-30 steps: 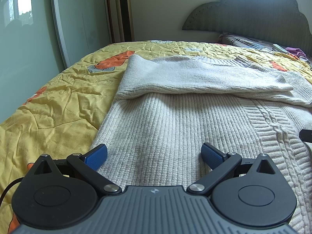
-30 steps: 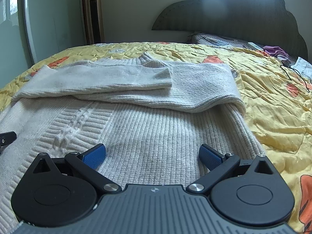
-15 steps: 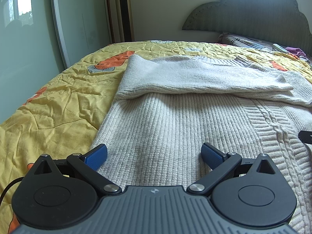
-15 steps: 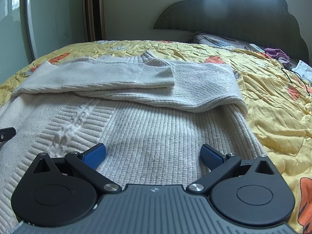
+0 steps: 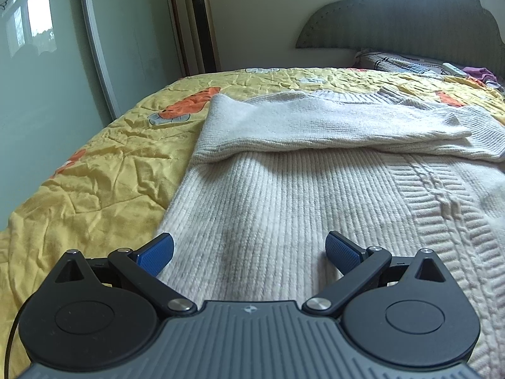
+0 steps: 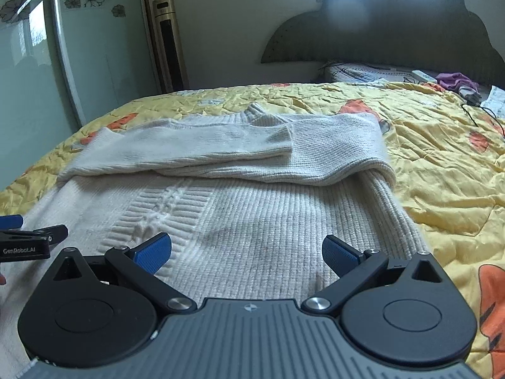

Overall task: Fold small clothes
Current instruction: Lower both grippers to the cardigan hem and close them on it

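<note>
Cream ribbed knit sweater (image 5: 284, 195) on yellow quilt (image 5: 94, 164), near hem cut off (6 o'clock). Left gripper (image 5: 249, 249) & right gripper (image 6: 246, 251): both spread wide, nothing held.

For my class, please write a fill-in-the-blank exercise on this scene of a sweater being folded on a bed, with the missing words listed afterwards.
1. The cream knitted sweater lies on a quilt whose main colour is ____.
2. Both sleeves are folded across the sweater's ____.
3. The left gripper and right gripper both have their jaws ____.
4. The pads on the grippers' fingers are coloured ____.

Missing words: yellow; body; open; blue
</note>
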A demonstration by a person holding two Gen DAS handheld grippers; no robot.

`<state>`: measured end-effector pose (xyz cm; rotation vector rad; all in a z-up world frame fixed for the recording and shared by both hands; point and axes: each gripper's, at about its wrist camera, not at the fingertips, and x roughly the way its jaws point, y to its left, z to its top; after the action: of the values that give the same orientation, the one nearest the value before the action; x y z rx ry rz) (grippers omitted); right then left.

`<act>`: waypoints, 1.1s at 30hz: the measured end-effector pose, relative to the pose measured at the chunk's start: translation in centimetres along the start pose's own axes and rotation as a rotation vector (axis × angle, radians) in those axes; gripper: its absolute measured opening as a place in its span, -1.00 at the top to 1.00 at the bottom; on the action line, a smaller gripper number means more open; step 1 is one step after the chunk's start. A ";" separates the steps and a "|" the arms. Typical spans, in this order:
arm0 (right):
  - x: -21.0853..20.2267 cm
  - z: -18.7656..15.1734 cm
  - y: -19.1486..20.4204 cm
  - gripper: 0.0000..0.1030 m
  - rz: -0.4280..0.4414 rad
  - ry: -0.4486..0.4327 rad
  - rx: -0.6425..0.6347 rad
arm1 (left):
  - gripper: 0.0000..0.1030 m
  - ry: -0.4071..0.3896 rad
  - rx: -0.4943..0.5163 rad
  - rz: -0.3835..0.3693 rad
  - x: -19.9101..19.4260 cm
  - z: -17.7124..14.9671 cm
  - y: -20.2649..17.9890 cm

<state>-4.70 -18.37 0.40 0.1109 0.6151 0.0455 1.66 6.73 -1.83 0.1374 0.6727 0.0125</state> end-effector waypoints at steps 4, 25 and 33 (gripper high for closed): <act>-2.2 -0.4 1.1 -1.00 -0.025 -0.014 -0.059 | -1.00 0.004 0.016 -0.042 -1.7 -0.7 -0.4; -11.3 -4.1 -5.1 -1.00 -0.034 -0.021 0.097 | -1.00 -0.068 -0.037 -0.151 -9.9 -5.3 8.7; -12.6 -7.0 -10.2 -0.83 0.104 0.045 0.348 | -1.00 -0.002 -0.101 -0.294 -9.9 -7.3 12.9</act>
<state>-18.96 -28.84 0.75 0.4799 0.6578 0.0408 -10.20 19.81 0.35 -0.0594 0.6842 -0.2363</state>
